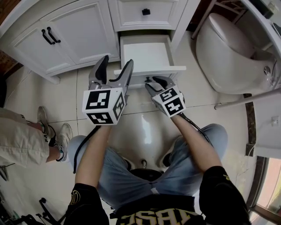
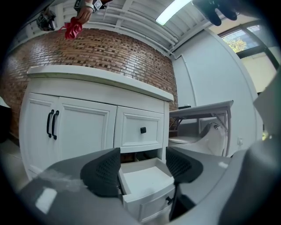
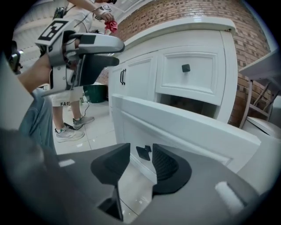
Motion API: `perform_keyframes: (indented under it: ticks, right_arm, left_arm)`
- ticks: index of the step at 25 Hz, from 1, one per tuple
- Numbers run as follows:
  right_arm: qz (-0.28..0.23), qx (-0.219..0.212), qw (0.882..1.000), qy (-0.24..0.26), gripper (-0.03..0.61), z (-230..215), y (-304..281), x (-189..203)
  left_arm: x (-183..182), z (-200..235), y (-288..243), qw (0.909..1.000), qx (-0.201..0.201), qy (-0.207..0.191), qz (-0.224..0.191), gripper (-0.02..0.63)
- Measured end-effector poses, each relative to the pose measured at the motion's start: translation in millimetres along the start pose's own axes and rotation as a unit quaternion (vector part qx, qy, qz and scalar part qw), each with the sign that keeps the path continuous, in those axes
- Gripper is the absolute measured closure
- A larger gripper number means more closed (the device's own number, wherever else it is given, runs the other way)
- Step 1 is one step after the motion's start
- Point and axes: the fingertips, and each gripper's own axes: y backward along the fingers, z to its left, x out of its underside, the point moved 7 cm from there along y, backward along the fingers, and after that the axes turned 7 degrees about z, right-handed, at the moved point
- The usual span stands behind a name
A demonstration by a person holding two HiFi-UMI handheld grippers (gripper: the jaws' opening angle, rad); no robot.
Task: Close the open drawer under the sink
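The white drawer (image 1: 147, 52) under the sink stands pulled out and looks empty; it also shows low in the left gripper view (image 2: 147, 182). My right gripper (image 1: 154, 81) is at the drawer's front panel (image 3: 184, 127). Its jaws are narrowed, and the small black knob (image 3: 143, 152) sits just between their tips with a gap on both sides (image 3: 141, 160). My left gripper (image 1: 116, 65) hovers open above the drawer's left front corner, holding nothing (image 2: 140, 169).
Above the open drawer is a shut drawer with a black knob (image 1: 145, 12). Cabinet doors with black handles (image 1: 50, 35) are to the left. A white toilet (image 1: 232, 52) stands close on the right. Another person's legs and shoes (image 1: 44, 127) are on the floor at left.
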Motion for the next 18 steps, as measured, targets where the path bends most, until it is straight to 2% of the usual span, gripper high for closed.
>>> perform_keyframes:
  ticks: [4,6,9,18]
  right_arm:
    - [0.028,0.001,0.999,0.038,0.435,-2,-16,3]
    - [0.043,0.005,0.995,0.093,0.48,0,-24,0]
    - [0.064,0.024,0.982,0.178,0.488,2,-31,-3]
    - [0.076,0.028,0.978,0.19,0.492,-10,-46,-16]
  left_arm:
    - [1,7,-5,0.9999,-0.003,0.011,0.004,0.288]
    - [0,10,-8,0.9999,-0.003,0.013,0.001,0.288]
    - [-1,15,-12,0.9998,-0.003,0.018,-0.001,0.288]
    - [3,33,-30,0.9993,-0.008,0.037,0.005,0.296]
